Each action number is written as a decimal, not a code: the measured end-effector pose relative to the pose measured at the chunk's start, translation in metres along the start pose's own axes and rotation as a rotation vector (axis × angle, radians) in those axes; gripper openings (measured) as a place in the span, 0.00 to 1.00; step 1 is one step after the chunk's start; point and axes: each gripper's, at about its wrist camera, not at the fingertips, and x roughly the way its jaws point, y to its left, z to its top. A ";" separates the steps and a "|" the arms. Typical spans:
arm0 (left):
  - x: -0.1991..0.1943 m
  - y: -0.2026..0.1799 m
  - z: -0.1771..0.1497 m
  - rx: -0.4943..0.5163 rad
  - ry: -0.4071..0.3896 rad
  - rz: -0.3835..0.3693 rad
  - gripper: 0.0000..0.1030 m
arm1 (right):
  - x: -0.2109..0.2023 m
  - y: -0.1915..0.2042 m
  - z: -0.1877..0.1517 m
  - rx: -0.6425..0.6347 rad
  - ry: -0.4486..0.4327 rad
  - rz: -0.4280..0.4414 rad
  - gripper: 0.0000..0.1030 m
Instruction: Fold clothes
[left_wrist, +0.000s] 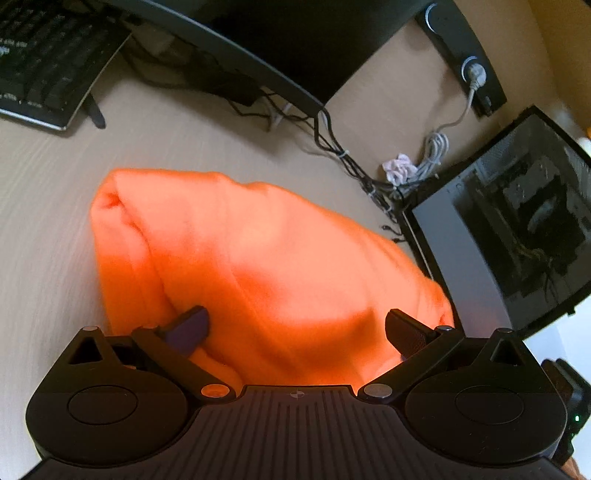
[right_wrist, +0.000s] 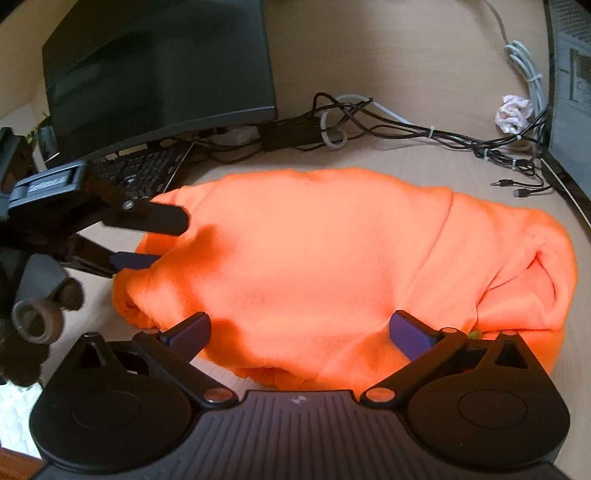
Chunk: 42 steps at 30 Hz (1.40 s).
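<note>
Orange fleece, thick and soft, lies folded into a plump bundle on the pale wood-grain counter, and both tools sit at its near edge. The right gripper has its purple-padded fingers spread as wide as they go, one on either side of a hump of cloth without pinching it; the garment rests on its own weight, which suggests a fold has been laid and let go. The left gripper is also wide apart, its left pad nosing into a side crease (seen from the right wrist view, it straddles the bundle's left end), probably to tuck or smooth that edge.

Clutter crowds the far side. A dark curved monitor stands just behind the bundle, a black keyboard near its left end, and a tangle of black and white cables runs along the back toward a glass-sided computer case. A crumpled tissue lies among the cables. Any push backward risks snagging those leads.
</note>
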 end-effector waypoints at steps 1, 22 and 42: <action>-0.002 0.000 0.000 -0.002 0.003 0.003 1.00 | 0.000 0.001 -0.001 0.011 -0.006 -0.010 1.00; -0.038 -0.036 0.025 0.157 0.018 0.069 1.00 | -0.029 -0.001 0.015 0.064 -0.093 -0.012 1.00; -0.017 -0.011 0.015 0.023 0.057 0.022 1.00 | -0.026 -0.027 0.029 0.077 -0.069 -0.199 1.00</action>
